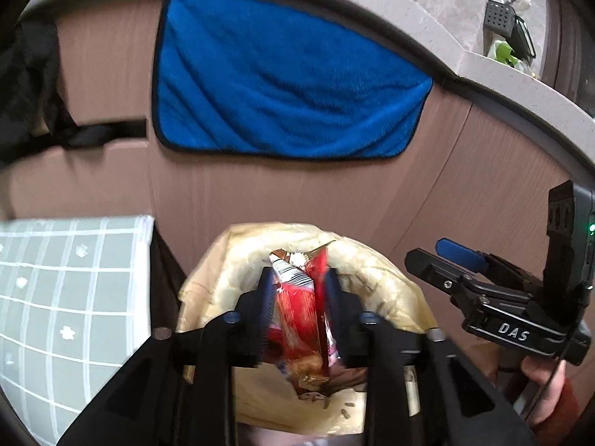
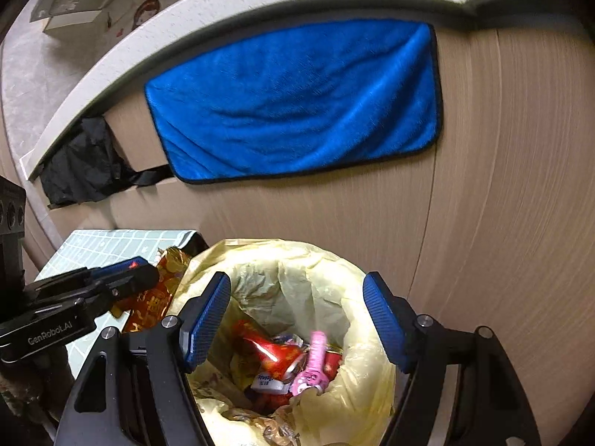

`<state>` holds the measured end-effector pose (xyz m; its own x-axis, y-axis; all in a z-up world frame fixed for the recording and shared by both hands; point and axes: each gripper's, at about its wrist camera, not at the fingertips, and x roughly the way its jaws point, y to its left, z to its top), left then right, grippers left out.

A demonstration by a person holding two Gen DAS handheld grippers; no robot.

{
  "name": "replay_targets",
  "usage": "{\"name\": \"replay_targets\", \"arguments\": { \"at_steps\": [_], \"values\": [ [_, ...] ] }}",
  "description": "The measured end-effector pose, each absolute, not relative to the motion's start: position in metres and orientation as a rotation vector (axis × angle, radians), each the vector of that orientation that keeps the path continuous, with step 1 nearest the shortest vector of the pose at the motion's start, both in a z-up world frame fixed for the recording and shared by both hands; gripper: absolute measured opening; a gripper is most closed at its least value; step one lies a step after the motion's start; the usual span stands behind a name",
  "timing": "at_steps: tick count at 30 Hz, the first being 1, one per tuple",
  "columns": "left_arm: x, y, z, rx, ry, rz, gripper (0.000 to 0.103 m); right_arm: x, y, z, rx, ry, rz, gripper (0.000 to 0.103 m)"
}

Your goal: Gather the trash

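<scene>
left gripper (image 1: 297, 297) over the yellow-lined bin (image 2: 357, 334), jaws partly spread, red wrapper (image 1: 297, 308) between them; whether they pinch it, cannot tell. right gripper (image 2: 297, 319) spread wide, empty, blue towel (image 2: 297, 100) at 12 o'clock.

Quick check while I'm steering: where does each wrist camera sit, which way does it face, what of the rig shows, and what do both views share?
Left wrist: on the left gripper, facing down into the lined bin; red wrapper between its fingers; right gripper and a hand at right.
Right wrist: on the right gripper, open above the same bin; left gripper at left.
Shared: bin, blue towel, checked cloth.
</scene>
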<state>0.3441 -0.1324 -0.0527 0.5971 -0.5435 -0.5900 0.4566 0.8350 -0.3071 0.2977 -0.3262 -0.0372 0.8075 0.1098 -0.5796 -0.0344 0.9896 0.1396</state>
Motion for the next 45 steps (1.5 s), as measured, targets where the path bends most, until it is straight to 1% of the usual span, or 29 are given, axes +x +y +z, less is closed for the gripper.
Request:
{"name": "replay_targets", "arguments": {
  "at_steps": [1,2,3,8,15,22,26,32,35,39,45],
  "values": [
    [0.347,-0.132,-0.056,-0.14,0.746,-0.585,0.064,0.299,-0.326,-0.038,0.12,0.631,0.062,0.071],
    [0.349,-0.132,-0.058,-0.15,0.754,-0.583,0.079,0.299,-0.326,-0.04,0.11,0.635,0.043,0.071],
    [0.35,-0.13,-0.061,-0.163,0.758,-0.578,0.083,0.298,-0.327,-0.04,0.106,0.638,0.031,0.071],
    [0.347,-0.123,-0.059,-0.17,0.751,-0.543,0.083,0.289,-0.328,-0.038,0.115,0.635,0.006,0.071],
    [0.321,-0.098,-0.037,-0.17,0.689,-0.48,0.083,0.259,-0.322,-0.021,0.119,0.599,-0.018,0.071],
    [0.239,-0.057,-0.013,-0.076,0.614,-0.374,0.083,0.2,-0.298,0.004,0.131,0.55,0.016,0.071],
    [0.185,-0.035,-0.004,-0.024,0.585,-0.262,0.083,0.158,-0.273,0.014,0.136,0.536,0.101,0.074],
    [0.11,-0.009,0.012,-0.012,0.53,-0.156,0.083,0.093,-0.225,0.026,0.029,0.462,0.138,0.075],
    [0.083,-0.005,0.019,0.007,0.499,-0.135,0.083,0.068,-0.207,0.029,-0.019,0.434,0.102,0.075],
    [0.053,0.006,0.031,0.007,0.451,-0.13,0.083,0.046,-0.195,0.032,0.008,0.43,0.137,0.075],
    [0.029,0.018,0.046,-0.01,0.405,-0.119,0.083,0.025,-0.178,0.036,0.009,0.442,0.143,0.075]
  ]
}}
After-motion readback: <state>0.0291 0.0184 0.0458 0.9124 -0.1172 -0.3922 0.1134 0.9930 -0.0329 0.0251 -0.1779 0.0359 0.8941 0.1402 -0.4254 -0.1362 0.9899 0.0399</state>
